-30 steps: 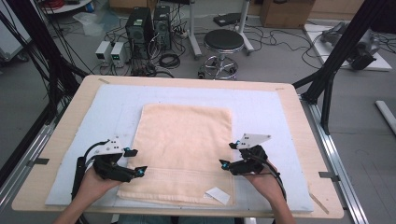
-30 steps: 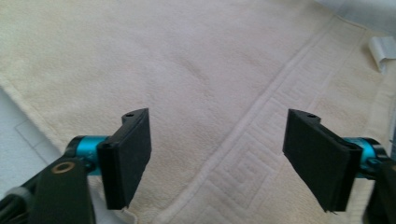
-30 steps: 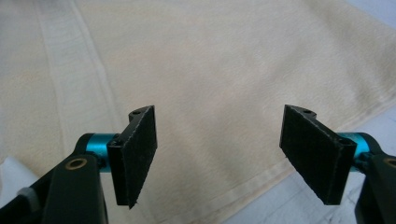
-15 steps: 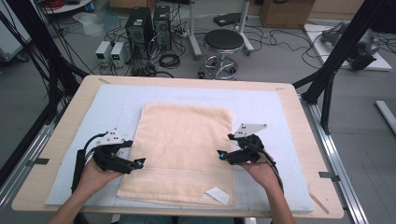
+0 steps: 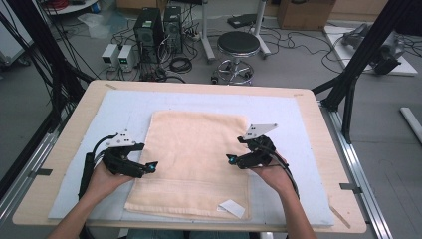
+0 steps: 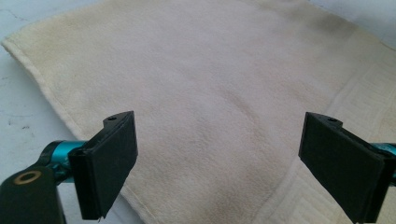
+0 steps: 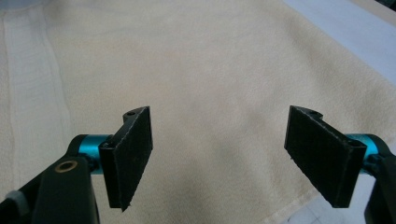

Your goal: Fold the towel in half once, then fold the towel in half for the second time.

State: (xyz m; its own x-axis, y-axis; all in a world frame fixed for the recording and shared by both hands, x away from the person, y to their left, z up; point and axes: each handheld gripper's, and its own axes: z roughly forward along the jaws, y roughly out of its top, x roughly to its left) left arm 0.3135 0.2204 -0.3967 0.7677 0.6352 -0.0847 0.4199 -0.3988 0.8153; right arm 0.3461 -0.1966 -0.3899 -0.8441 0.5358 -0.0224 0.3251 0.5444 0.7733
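The towel [image 5: 196,162] lies flat on the pale mat [image 5: 308,149] in the middle of the table [image 5: 64,149], long edges running from 12 to 6 o'clock, with a white label [image 5: 233,208] at its near right corner. The left gripper [image 5: 149,168] sits at the towel's 9 o'clock edge, its jaws spread wide and just opened further, with nothing between them; in the left gripper view the black pads [image 6: 112,161] stand apart over the cloth, and the towel's hemmed edge passes under the left one. The right gripper [image 5: 233,159] is at the 3 o'clock edge, jaws likewise wide and empty, pointing inward over the cloth. Whether either pad touches the pile I cannot tell. Bare mat borders the towel on every side, broadest toward 12 o'clock and beyond each hand; the table's wooden rim frames the mat.
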